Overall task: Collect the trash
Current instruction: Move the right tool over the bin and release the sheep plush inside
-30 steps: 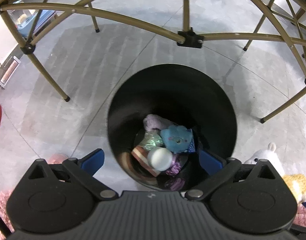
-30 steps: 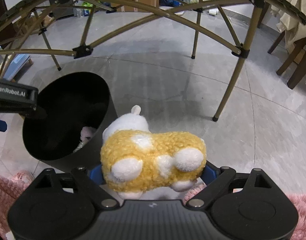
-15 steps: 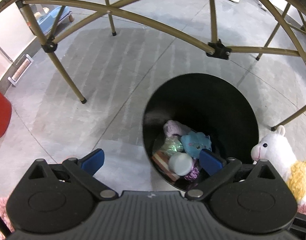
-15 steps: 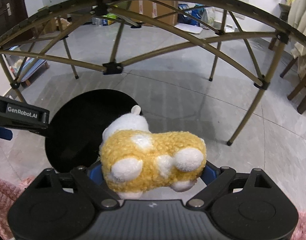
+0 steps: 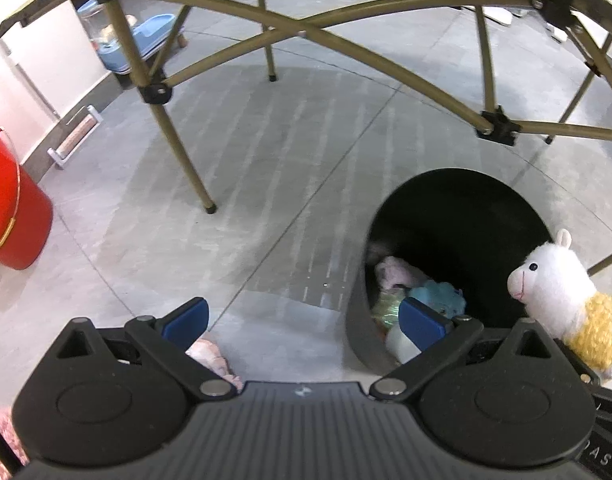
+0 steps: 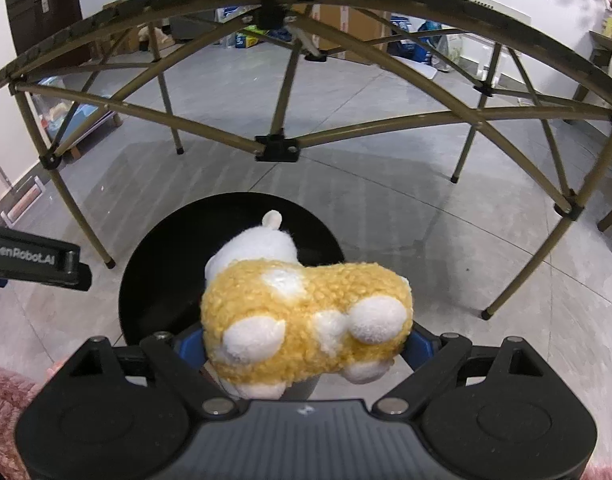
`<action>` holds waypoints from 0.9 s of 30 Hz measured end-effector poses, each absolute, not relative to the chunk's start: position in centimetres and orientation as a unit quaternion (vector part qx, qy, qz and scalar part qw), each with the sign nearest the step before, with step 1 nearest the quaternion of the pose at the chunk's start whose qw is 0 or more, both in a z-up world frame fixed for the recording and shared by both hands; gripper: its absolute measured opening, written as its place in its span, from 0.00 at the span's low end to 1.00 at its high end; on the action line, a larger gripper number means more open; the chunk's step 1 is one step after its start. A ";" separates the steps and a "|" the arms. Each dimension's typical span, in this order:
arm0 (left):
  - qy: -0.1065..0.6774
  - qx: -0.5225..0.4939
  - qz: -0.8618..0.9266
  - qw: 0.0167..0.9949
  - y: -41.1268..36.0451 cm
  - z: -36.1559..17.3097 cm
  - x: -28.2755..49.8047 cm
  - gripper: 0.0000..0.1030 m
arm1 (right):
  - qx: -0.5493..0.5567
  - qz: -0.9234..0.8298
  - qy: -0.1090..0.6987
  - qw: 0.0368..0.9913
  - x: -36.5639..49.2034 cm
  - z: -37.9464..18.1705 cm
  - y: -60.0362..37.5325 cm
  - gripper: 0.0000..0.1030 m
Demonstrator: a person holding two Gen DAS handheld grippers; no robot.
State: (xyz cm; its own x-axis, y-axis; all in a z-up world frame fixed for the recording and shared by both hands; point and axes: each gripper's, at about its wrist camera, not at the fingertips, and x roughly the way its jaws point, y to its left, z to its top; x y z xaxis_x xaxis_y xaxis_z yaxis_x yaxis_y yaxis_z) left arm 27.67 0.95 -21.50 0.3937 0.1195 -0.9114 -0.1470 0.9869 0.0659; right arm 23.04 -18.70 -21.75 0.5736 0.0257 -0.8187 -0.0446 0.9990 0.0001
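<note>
Nearest the right-hand camera, the right tool (image 6: pixel 306 344) holds a plush llama (image 6: pixel 306 320) across its woolly yellow body, one blue pad on each flank and the white feet turned toward the lens. The toy looks light and soft; its pile gives under the pads, so a hold on the thick middle of the body should serve better than one on the thin neck or an ear, and there is little risk of breaking it. It may sag or swing a little, and fleece can slide if the squeeze is slack.

The llama hangs over the near rim of the black bin (image 6: pixel 154 280), its white head out above the dark opening. In my judgement the toy only needs letting go for it to fall in.

The left tool (image 5: pixel 302 316) stands wide with nothing between its pads, just left of the bin. Inside the bin lie other small soft toys (image 5: pixel 422 288), pink and blue among them, with some crinkled wrapping.

Beyond the bin, the folding table's legs (image 6: pixel 276 148) cross over the grey tiled floor (image 5: pixel 266 168). Well left of the bin stands a red bucket (image 5: pixel 14 208) by the wall.
</note>
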 end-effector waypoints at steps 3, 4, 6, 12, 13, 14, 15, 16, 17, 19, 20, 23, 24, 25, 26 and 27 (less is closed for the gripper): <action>0.544 -0.013 0.088 0.834 1.9 -21.6 27.6 1.00 | -0.016 0.025 0.469 0.883 23.7 -22.1 -17.8 0.89; 0.544 -0.013 0.090 0.834 2.1 -21.7 27.5 1.00 | -0.016 0.025 0.471 0.882 23.9 -22.2 -17.6 0.89; 0.543 -0.012 0.096 0.834 2.6 -21.8 27.5 1.00 | -0.016 0.028 0.477 0.879 24.5 -22.4 -17.0 0.89; 0.544 -0.011 0.117 0.831 4.0 -22.2 27.2 1.00 | -0.014 0.036 0.493 0.869 25.8 -23.3 -15.5 0.89; 0.545 -0.011 0.119 0.830 4.2 -22.2 27.1 1.00 | -0.013 0.039 0.494 0.868 25.9 -23.5 -15.2 0.89; 0.546 -0.012 0.120 0.829 4.3 -22.3 27.1 1.00 | -0.014 0.040 0.495 0.868 26.1 -23.6 -14.9 0.89; 0.547 -0.012 0.122 0.828 4.5 -22.4 27.1 1.00 | -0.015 0.041 0.495 0.868 26.3 -23.7 -14.7 0.89; 0.548 -0.011 0.123 0.827 4.6 -22.5 27.1 1.00 | -0.014 0.043 0.496 0.867 26.5 -23.8 -14.4 0.89; 0.549 -0.009 0.125 0.826 4.7 -22.6 27.0 1.00 | -0.013 0.044 0.498 0.866 26.7 -23.9 -14.2 0.89; 0.553 -0.004 0.129 0.823 4.8 -22.9 27.0 1.00 | -0.011 0.048 0.503 0.863 27.1 -24.2 -13.8 0.89; 0.555 -0.002 0.132 0.821 4.8 -23.1 27.0 1.00 | -0.011 0.050 0.504 0.862 27.3 -24.4 -13.5 0.89; 0.559 0.000 0.141 0.817 5.1 -23.4 27.0 1.00 | -0.015 0.052 0.509 0.859 27.7 -24.9 -12.9 0.89; 0.559 0.001 0.143 0.817 5.2 -23.5 27.0 1.00 | -0.013 0.052 0.511 0.858 27.8 -25.1 -12.7 0.89; 0.560 0.002 0.145 0.816 5.2 -23.5 27.0 1.00 | -0.012 0.053 0.512 0.857 27.9 -25.2 -12.6 0.89; 0.561 0.003 0.146 0.815 5.2 -23.6 27.0 1.00 | -0.012 0.053 0.513 0.857 28.0 -25.2 -12.6 0.89; 0.562 0.004 0.146 0.814 5.3 -23.7 27.0 1.00 | -0.012 0.053 0.513 0.857 28.1 -25.3 -12.5 0.89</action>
State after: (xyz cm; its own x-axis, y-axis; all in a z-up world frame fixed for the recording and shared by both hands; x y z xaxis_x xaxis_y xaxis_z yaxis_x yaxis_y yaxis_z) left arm 26.96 5.26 -23.72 0.3247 0.2429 -0.9141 -0.2332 0.9572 0.1715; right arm 28.08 -12.52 -25.34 0.4675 0.0784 -0.8805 -0.1021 0.9942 0.0343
